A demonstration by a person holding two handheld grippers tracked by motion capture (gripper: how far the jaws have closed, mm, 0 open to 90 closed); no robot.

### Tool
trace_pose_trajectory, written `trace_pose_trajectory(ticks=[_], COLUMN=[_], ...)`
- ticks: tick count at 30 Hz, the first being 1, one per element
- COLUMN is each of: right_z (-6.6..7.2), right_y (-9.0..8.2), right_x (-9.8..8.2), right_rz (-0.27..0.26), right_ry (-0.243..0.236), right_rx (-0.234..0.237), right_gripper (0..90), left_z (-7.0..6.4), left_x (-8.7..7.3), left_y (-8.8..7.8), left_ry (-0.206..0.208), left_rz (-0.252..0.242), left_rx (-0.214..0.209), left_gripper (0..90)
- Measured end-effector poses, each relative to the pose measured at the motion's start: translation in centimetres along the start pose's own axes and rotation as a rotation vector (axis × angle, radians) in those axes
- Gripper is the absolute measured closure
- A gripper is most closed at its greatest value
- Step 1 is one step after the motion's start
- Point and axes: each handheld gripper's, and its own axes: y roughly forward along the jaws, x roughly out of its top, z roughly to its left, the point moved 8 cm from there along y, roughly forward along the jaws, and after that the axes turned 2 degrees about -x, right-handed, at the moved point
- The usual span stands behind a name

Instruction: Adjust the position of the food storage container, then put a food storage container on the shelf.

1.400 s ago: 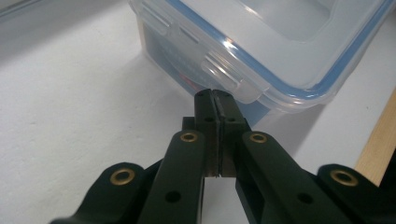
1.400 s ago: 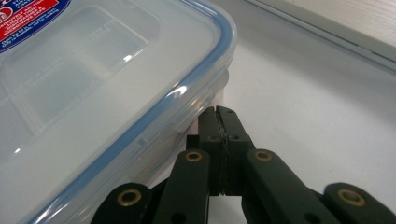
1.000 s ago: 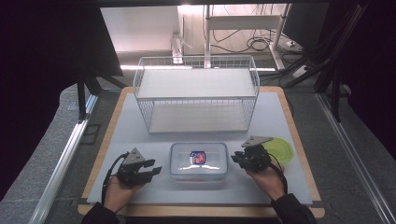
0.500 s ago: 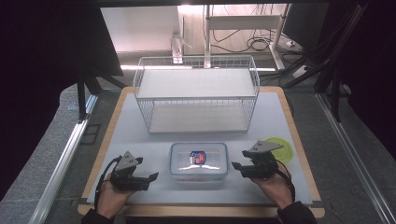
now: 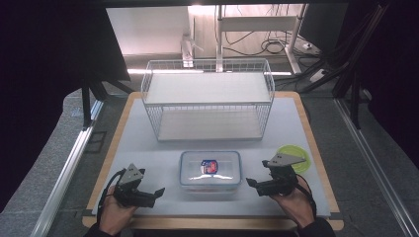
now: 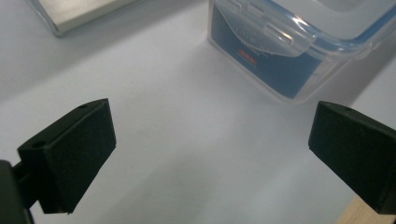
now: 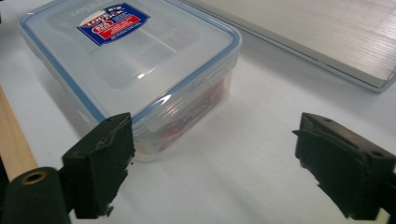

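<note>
Drawn back from the clear plastic lock-lid box with blue seal and red-blue label (image 5: 210, 168) since the earlier frames, both hands now nearer the front edge. Box resting lid-on upon the white tabletop (image 5: 148, 158), centred, just in front of the white wire rack with flat shelf (image 5: 207, 98). Left tool (image 5: 157, 193) and right tool (image 5: 251, 183) flanking the box, clear of it, jaws just opened wide, nothing between them. Judged: release finished, box untouched; next move calls for a fresh approach to both short sides. Both pointed inward, held low and level. Round green lid (image 5: 296, 154) lying beyond the right tool.
</note>
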Motion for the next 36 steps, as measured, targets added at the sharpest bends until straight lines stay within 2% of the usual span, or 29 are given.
trace_pose_trajectory(ticks=[3, 8, 13, 17, 21, 24, 28, 31, 36], right_z=[0.0, 0.0, 0.2, 0.3, 0.3, 0.3, 0.8, 1.1, 1.5], right_y=[0.1, 0.2, 0.5, 0.8, 1.1, 1.3, 1.7, 2.2, 3.1], right_x=[0.1, 0.2, 0.3, 0.6, 0.8, 1.2, 1.8, 2.0, 2.2], right_rz=[-0.003, -0.007, -0.003, -0.002, 0.007, 0.010, 0.017, 0.034, 0.066], right_ry=[0.000, -0.008, -0.012, -0.014, 0.006, 0.024, 0.059, 0.061, 0.091], right_rx=[0.003, 0.005, 0.023, 0.029, 0.032, 0.043, 0.085, 0.102, 0.144], right_gripper=[7.8, 5.1, 4.2, 4.1, 3.5, 2.0, 1.0, 1.1, 1.8], left_z=[0.1, 0.3, -0.1, -0.5, -0.8, -0.9, -1.2, -1.3, -1.6], left_x=[0.0, 0.2, 1.0, 1.6, 2.6, 3.4, 4.5, 5.0, 5.5], left_y=[0.4, 0.4, 0.4, 0.7, 1.0, 1.3, 2.0, 2.9, 4.5], left_ry=[0.009, 0.003, -0.009, -0.002, 0.003, -0.004, -0.022, -0.026, -0.051], left_rz=[-0.001, -0.020, -0.040, -0.032, -0.031, -0.042, -0.050, -0.033, -0.003], left_rx=[0.013, 0.008, -0.028, -0.043, -0.066, -0.094, -0.148, -0.179, -0.252], left_gripper=[1.0, 3.8, 4.1, 3.7, 3.3, 3.0, 2.3, 2.1, 1.3])
